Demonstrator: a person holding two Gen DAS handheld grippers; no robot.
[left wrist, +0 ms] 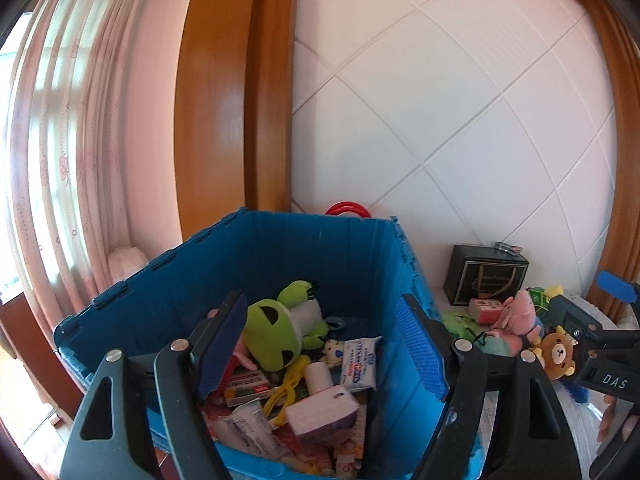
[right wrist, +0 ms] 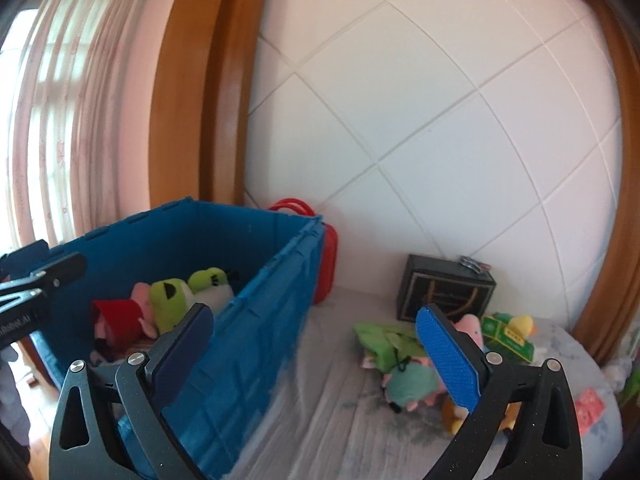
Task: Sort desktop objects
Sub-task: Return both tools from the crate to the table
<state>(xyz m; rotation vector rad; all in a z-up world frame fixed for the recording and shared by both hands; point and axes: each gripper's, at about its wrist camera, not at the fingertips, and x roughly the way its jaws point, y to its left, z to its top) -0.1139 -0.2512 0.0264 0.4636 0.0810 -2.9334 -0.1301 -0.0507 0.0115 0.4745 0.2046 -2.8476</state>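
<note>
Grippers both wide open and empty: left gripper (left wrist: 322,344) over the blue bin (left wrist: 168,272), right gripper (right wrist: 316,354) facing the plush pile (right wrist: 412,384) on the tabletop; best approach low, straddling one toy only.

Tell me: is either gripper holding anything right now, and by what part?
Nothing. Left gripper and right gripper both stand open and empty.

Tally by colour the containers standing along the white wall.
Blue: 1, the crate
Red: 1, the case behind the crate
Black: 1, the box
Total: 3
</note>
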